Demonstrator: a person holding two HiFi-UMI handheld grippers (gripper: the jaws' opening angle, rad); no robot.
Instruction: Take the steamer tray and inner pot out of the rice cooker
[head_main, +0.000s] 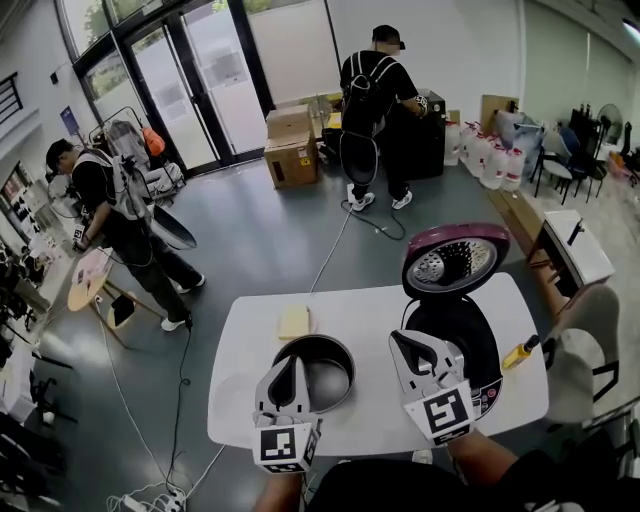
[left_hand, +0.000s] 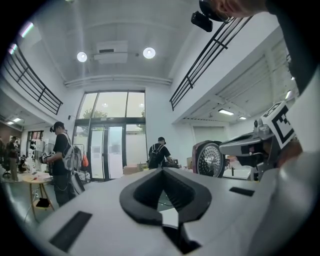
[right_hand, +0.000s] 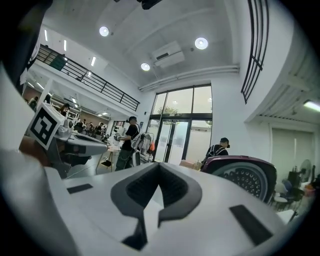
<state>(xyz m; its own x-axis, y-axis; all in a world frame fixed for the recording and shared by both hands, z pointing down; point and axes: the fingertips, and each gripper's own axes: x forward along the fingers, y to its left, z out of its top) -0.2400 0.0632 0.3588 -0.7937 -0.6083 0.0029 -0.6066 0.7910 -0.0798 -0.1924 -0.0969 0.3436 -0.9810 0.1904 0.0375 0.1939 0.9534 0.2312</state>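
Both grippers are hovering level over the table (head_main: 380, 305), carrying nothing: left gripper (head_main: 296, 360) jaws pressing together, right gripper (head_main: 399, 340) jaws likewise meeting. Pot (head_main: 330, 372) is sitting on the table at the cooker's 9 o'clock, already out. Cooker (head_main: 472, 345) is standing lid-up at the table's 3 o'clock. Tray isn't showing separately; can't tell if it's lying inside the pot. Pot is looking stiff, thin-walled, light when empty, slick-coated, so pinching the rim at 3 and 9 o'clock is probably giving the safest hold.
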